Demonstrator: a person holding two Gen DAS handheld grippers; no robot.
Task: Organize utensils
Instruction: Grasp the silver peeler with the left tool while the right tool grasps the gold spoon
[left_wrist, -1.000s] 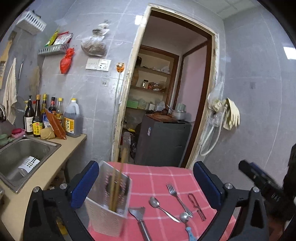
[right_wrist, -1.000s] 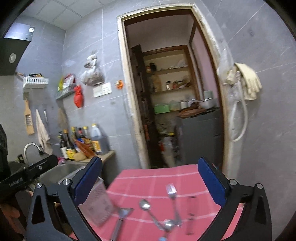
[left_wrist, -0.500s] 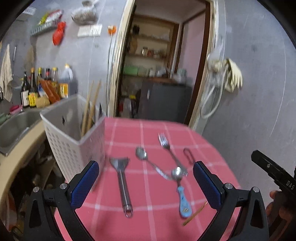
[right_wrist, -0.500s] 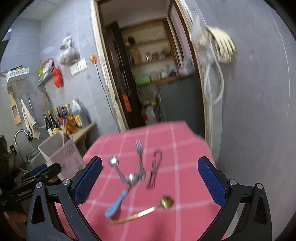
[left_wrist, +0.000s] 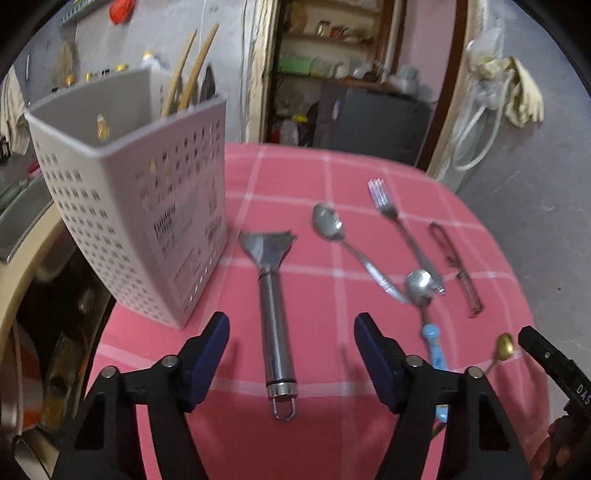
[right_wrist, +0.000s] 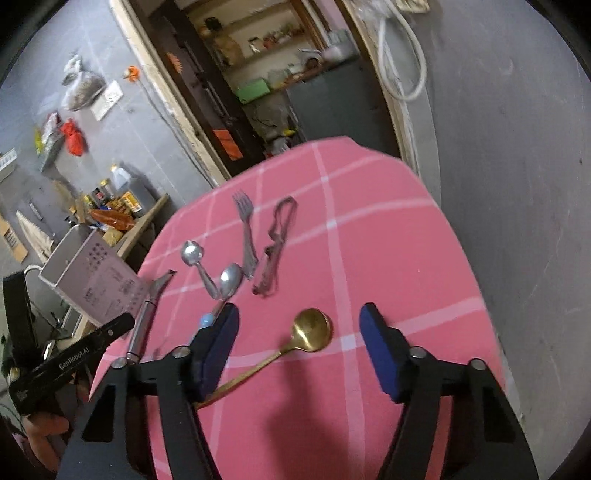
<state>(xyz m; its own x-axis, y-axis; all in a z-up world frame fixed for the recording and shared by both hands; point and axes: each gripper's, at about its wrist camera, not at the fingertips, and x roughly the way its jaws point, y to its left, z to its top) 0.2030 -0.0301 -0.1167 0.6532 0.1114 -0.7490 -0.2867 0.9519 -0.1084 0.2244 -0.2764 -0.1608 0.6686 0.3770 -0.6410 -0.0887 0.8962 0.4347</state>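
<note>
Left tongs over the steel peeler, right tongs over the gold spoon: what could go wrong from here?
1. The white basket stands just left of the steel peeler; the open left tongs could bump it while closing.
2. The gold spoon lies flat, its thin handle running under the right tongs; it may skid away.
3. The blue-handled spoon overlaps a silver spoon and fork; they may shift together.

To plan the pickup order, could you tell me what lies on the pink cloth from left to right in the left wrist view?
Basket → steel peeler → plain spoon → fork → clear-handled tool → gold spoon. The blue-handled spoon overlaps others, so I leave it out.
</note>
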